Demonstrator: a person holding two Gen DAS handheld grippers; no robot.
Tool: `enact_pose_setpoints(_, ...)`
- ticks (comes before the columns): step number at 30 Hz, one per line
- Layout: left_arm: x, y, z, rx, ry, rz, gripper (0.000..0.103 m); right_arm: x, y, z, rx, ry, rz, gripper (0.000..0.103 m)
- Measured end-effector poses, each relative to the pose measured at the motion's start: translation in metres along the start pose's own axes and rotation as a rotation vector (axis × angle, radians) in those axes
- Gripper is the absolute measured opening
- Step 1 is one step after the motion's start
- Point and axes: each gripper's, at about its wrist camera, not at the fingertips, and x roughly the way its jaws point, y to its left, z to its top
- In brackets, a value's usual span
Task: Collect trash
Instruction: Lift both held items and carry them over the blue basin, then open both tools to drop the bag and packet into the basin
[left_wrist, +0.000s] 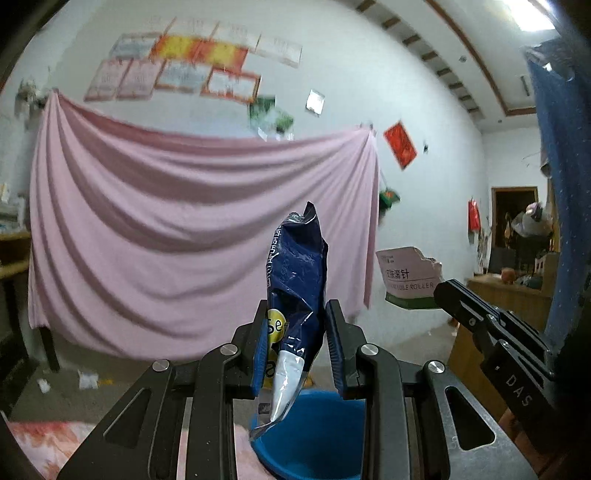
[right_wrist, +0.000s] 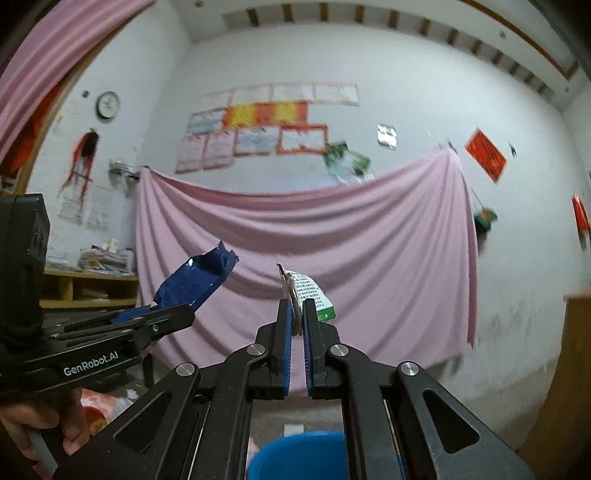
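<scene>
Both pickups look done: the left claw (left_wrist: 297, 345) clamps a blue snack wrapper (left_wrist: 297, 291), the right claw (right_wrist: 296, 325) a torn packet (right_wrist: 308, 291), with the blue bin (right_wrist: 299, 456) below both awaiting the drop.

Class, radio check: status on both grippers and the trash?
Left gripper shut on blue snack bag. Right gripper shut on torn pink packet. Blue bin below, nothing blocking.

Pink draped cloth sheet (left_wrist: 192, 229) hung across white wall; framed certificates (right_wrist: 273, 125) above; round wall clock (right_wrist: 108, 105) at left.
</scene>
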Motion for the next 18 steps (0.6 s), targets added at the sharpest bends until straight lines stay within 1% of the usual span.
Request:
enact_pose_setpoints(3, 0.027, -0.004, -0.01, -0.016, 0.098, 0.001, 0.024, 0.009, -0.017, -0.021, 0.05, 0.059, -0.019, 0.004)
enact_pose_setpoints(4, 0.04, -0.005, -0.015, -0.015, 0.147, 0.001, 0.024, 0.012, -0.024, -0.031, 0.074, 0.087, -0.025, 0.004)
enact_pose_setpoints(6, 0.057, -0.005, -0.024, -0.01, 0.217, 0.004, 0.024, 0.017, -0.03, -0.044, 0.096, 0.132, -0.026, 0.004)
enact_pose_setpoints(9, 0.084, -0.006, -0.04, -0.019, 0.324, -0.002, 0.024, 0.029, -0.039, -0.064, 0.12, 0.217, -0.025, 0.004)
enact_pose_setpoints(10, 0.094, -0.005, -0.046, -0.029, 0.365, -0.005, 0.024, 0.034, -0.044, -0.073, 0.14, 0.257, -0.021, 0.004)
enact_pose_setpoints(14, 0.124, -0.002, -0.062, -0.075, 0.472, 0.006, 0.024, 0.046, -0.054, -0.094, 0.178, 0.358, -0.013, 0.004)
enact_pose_setpoints(18, 0.144, 0.0, -0.071, -0.098, 0.549, 0.0, 0.025, 0.053, -0.063, -0.108, 0.214, 0.436, -0.012, 0.004)
